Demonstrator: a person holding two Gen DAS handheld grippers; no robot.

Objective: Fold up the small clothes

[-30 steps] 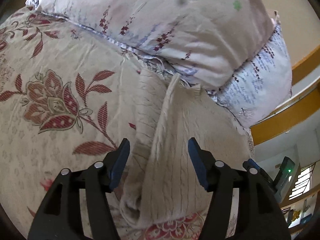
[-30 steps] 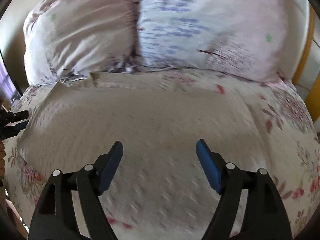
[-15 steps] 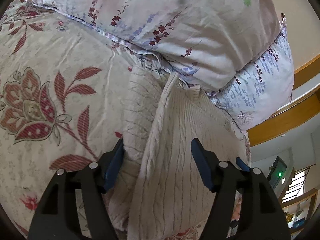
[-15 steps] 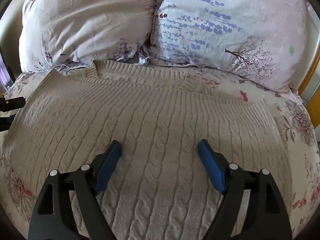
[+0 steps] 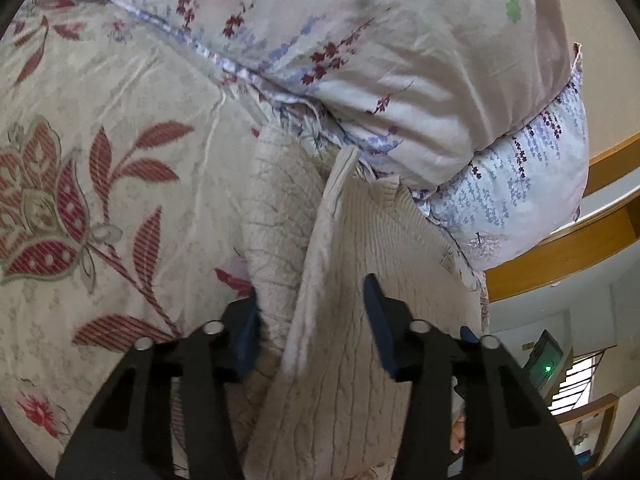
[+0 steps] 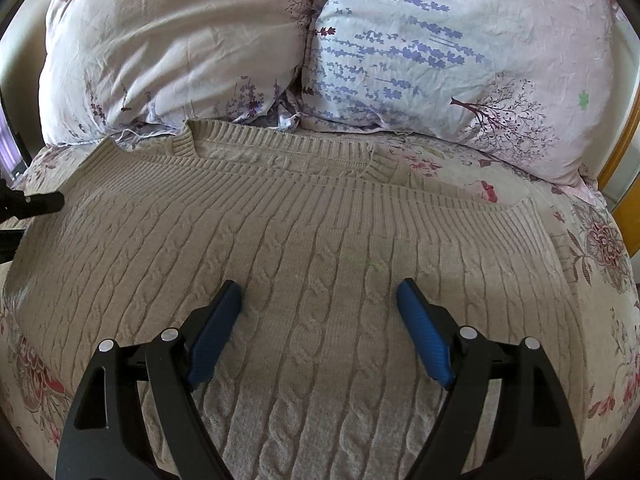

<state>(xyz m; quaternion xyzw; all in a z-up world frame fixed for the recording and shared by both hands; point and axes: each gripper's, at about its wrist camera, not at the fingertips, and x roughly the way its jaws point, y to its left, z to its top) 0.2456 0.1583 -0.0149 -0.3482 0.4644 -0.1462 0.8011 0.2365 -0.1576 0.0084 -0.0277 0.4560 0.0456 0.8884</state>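
A beige cable-knit sweater [image 6: 320,248] lies flat on the floral bedsheet [image 6: 592,280], its ribbed collar toward the pillows. My right gripper [image 6: 320,300] is open and hovers low over the middle of the sweater. In the left wrist view the sweater's side edge [image 5: 320,280] runs upright as a raised fold between the jaws. My left gripper [image 5: 312,304] is open and straddles that edge, its left pad against the knit. The left gripper's tip shows in the right wrist view [image 6: 40,204] at the sweater's left side.
Two floral pillows [image 6: 180,48] [image 6: 460,48] lie against the headboard just behind the collar. A wooden bed frame [image 5: 560,256] runs along the right. The floral sheet [image 5: 100,160] stretches left of the sweater.
My left gripper has moved forward along the sweater's side edge, and its jaws have narrowed a little around the fold. My right gripper has steadied over the sweater's middle.
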